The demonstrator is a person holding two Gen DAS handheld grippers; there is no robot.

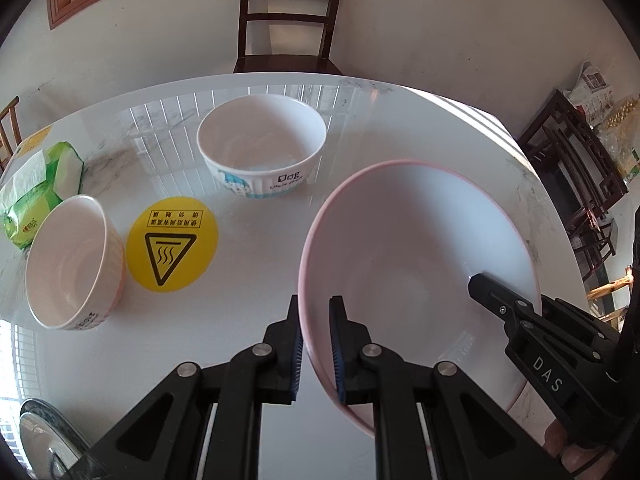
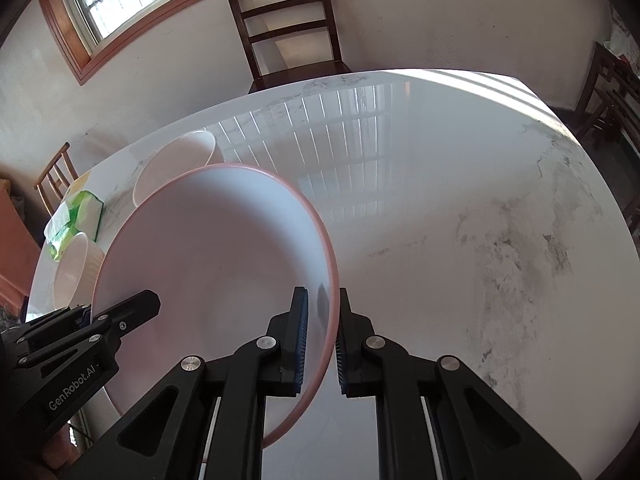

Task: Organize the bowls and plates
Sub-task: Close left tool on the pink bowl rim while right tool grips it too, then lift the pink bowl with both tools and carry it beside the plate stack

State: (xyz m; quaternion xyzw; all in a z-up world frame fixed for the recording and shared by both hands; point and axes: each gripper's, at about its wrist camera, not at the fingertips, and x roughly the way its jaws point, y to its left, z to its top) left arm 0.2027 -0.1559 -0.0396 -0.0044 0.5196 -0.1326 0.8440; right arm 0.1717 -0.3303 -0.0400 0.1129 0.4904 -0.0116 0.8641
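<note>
Both grippers pinch the same pink-rimmed plate (image 1: 416, 264), one on each side of its rim. Left gripper (image 1: 316, 350) straddles the plate's left edge, one blue pad outside and one inside, closed onto the rim. Right gripper (image 2: 322, 340) does likewise on the opposite edge, its fingers drawn in against the rim, though the outer pad may stand a hair off; the glare makes that hard to settle. The plate sits tilted, its near edge low in both views, and whether it touches the marble table (image 2: 460, 220) cannot be told.

Just left of the plate, a round yellow warning sticker (image 1: 172, 244) lies flat on the tabletop. Beside that, nearer the left edge, stands a ribbed pink bowl (image 1: 74, 260), upright and apart from the sticker. Behind it lies a green tissue pack (image 1: 40, 188).

Farther back, near the table's middle, a white bowl with a cartoon print (image 1: 262, 146) stands upright, well apart from the plate.

Beyond the far table edge, a dark wooden chair (image 1: 286, 20) faces the wall, under a wood-framed window (image 2: 120, 4).
</note>
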